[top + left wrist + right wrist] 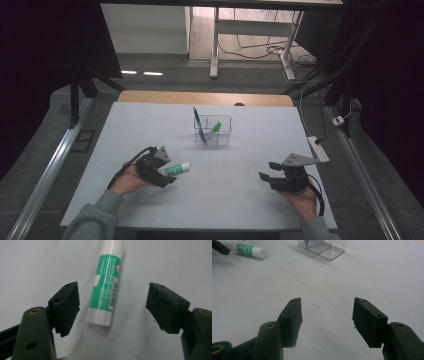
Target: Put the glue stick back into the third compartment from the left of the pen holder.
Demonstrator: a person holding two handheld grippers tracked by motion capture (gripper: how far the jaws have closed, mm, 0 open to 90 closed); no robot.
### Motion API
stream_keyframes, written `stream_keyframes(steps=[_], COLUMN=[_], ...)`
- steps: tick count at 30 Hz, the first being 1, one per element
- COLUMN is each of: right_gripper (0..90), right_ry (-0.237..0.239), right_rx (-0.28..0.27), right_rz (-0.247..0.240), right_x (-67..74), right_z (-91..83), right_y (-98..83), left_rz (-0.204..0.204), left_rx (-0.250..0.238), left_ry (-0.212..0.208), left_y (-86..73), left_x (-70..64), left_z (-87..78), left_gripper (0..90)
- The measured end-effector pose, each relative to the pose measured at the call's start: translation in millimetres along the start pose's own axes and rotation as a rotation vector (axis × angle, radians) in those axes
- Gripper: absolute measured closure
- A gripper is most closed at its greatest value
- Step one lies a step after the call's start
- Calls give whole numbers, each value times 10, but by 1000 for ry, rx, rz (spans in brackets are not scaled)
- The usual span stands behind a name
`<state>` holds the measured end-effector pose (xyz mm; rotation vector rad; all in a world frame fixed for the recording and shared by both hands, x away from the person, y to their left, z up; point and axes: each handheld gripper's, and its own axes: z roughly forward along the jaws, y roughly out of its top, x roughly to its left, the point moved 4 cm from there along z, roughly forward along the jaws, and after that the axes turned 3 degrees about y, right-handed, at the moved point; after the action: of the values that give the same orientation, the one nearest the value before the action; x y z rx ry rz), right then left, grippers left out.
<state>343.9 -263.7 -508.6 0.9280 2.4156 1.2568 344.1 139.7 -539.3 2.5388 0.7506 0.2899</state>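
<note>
While the glue stick [178, 168] lies left of centre on the table [240, 205], we note the left gripper [167, 176] straddling its near end, jaws wide, not touching. Lower right, the right gripper [267, 170] hangs wide, holding nothing.

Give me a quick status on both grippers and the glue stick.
Left gripper open, fingers either side of glue stick, not touching. Right gripper open, empty. Glue stick flat on table, nothing in the way.
</note>
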Motion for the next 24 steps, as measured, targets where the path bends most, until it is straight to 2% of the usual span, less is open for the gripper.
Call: stream_keyframes(steps=[3,13,17,20,22,24], right_gripper=[405,405,405,405,405,404], right_ry=[5,5,1,5,3,3], right_rx=[1,2,6,11,6,8], right_rz=[-2,0,0,-4,-1,2], right_x=[2,0,6,6,5,2], right_z=[12,16,27,27,29,31], right_y=[-6,-8,-11,-11,-13,-17], left_rz=[23,34,42,52,75,78], left_rx=[23,88,111,113,106,105], left_ry=[2,-39,-35,-47,-75,-76], left_y=[31,4,-17,-20,-25,-29], left_x=[24,59,74,71,62,60], left_z=[20,88,123,130,130,128], left_gripper=[319,412,457,519,610,643])
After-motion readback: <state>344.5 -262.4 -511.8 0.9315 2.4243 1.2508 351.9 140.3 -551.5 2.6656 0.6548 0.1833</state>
